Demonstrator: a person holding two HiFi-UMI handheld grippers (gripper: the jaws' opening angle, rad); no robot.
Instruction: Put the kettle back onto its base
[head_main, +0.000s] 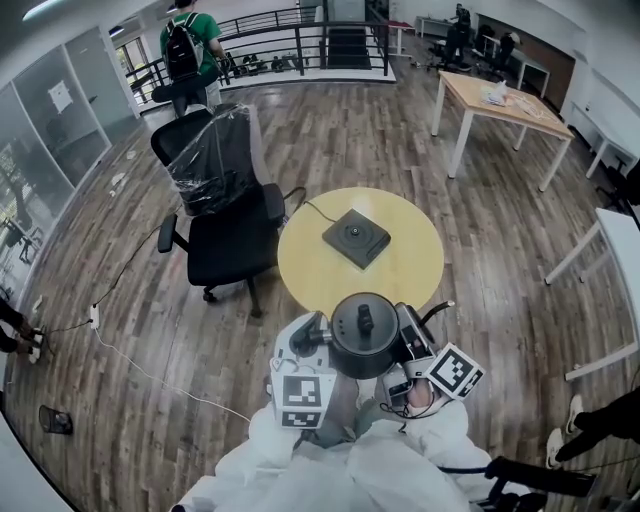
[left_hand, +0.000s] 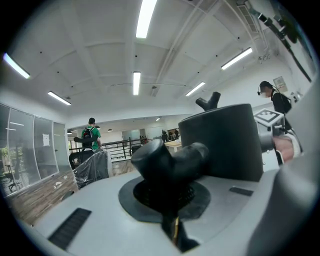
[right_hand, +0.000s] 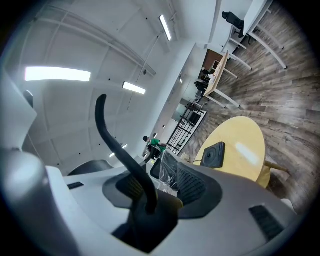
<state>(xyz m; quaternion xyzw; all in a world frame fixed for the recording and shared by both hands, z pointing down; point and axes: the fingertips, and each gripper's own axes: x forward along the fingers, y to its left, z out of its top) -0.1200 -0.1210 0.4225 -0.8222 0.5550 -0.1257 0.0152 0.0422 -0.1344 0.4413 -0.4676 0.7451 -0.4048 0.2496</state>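
The dark kettle (head_main: 363, 335) hangs between my two grippers, over the near edge of the round yellow table (head_main: 400, 275). My left gripper (head_main: 318, 338) is shut on the kettle's thick black handle (left_hand: 170, 162), and the kettle body (left_hand: 222, 142) rises just beyond it. My right gripper (head_main: 405, 340) is shut on the thin curved black spout (right_hand: 117, 142). The square black base (head_main: 356, 238) lies flat at the table's middle, farther from me than the kettle, with its cord running off to the left. In the right gripper view the base (right_hand: 215, 155) sits on the yellow table (right_hand: 242, 150).
A black office chair (head_main: 215, 200) wrapped in plastic stands left of the table. A white cable (head_main: 150, 375) crosses the wooden floor at the left. A wooden desk (head_main: 500, 105) is at the back right, a white table (head_main: 620, 240) at the right edge. A person in green (head_main: 190, 45) stands by the far railing.
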